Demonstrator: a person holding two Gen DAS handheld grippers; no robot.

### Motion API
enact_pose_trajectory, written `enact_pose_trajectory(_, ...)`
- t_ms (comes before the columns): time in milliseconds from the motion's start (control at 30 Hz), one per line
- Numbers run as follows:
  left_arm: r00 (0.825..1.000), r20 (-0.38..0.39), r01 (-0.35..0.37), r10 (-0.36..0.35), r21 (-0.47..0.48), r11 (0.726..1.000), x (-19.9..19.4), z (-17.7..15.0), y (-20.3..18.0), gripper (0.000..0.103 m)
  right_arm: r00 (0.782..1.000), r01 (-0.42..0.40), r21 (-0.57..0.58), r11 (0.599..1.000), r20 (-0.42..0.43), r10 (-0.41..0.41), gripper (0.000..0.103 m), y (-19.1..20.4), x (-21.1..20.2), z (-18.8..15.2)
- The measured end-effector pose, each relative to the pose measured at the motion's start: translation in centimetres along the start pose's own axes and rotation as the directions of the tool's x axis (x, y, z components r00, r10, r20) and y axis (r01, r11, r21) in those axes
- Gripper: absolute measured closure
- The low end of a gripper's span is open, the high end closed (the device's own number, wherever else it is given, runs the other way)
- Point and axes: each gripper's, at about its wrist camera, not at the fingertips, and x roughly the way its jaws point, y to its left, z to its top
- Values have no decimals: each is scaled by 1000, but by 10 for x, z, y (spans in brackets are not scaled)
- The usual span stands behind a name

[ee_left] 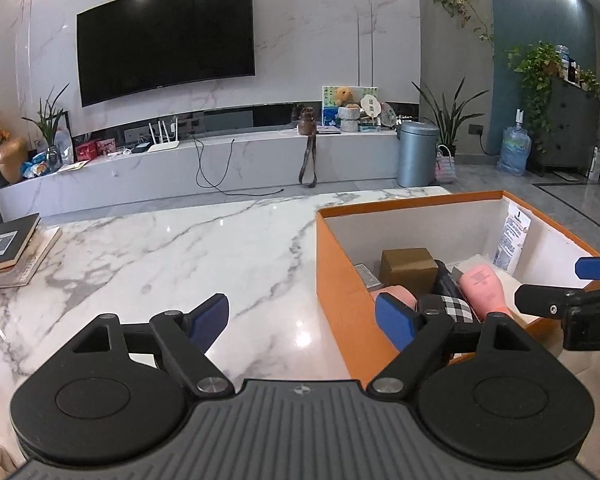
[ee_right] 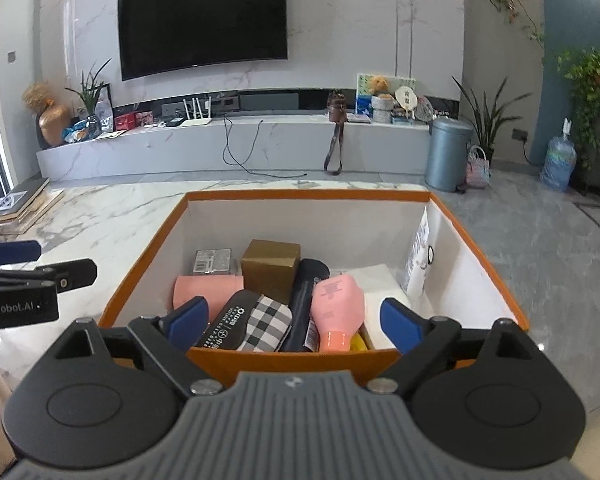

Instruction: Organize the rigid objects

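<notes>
Right hand-held gripper [ee_right: 296, 320]: wide, empty, at near rim of orange cardboard box [ee_right: 300, 354]; ahead lies pink plastic bottle [ee_right: 337, 306] among packed items; I risk snagging the rim; left hand-held gripper [ee_left: 300, 320] wide, empty.

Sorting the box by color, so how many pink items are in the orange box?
2: a pink cylinder lying at the left, and a pink bottle right of center, cap toward the near wall. Others may be hidden underneath.

Counter [ee_left: 188, 248]: glossy veined marble. Orange box [ee_right: 148, 264]: matt cardboard, ahead of right gripper [ee_right: 296, 322]. Pink bottle [ee_right: 338, 300]: smooth plastic. Checked pouch [ee_right: 268, 322]: cloth.
</notes>
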Motion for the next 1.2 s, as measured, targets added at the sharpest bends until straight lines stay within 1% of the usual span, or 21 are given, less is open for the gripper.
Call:
enact_pose_trajectory(100, 1000, -1, 0, 0, 5, 1000, 2, -2, 0, 6, 1000, 9, 2, 1000, -5, -9, 11, 0, 3, 0)
enact_pose_trajectory(333, 999, -34, -5, 5, 12, 1000, 2, -5, -2, 6, 999, 31, -44, 999, -3, -32, 11, 7, 3, -1)
enact_pose_trajectory(467, 1000, -26, -15, 16, 17, 1000, -1, -5, -3, 6, 1000, 30, -32, 999, -7, -30, 11, 6, 3, -1)
enact_pose_trajectory(833, 1000, -12, -3, 4, 32, 999, -6, -4, -4, 6, 999, 40, -48, 998, -14, -41, 11, 8, 3, 0)
enact_pose_trajectory(1200, 1000, -21, 0, 1, 48, 999, -5, -6, -7, 6, 999, 42, -58, 997, -19, -43, 11, 9, 6, 0)
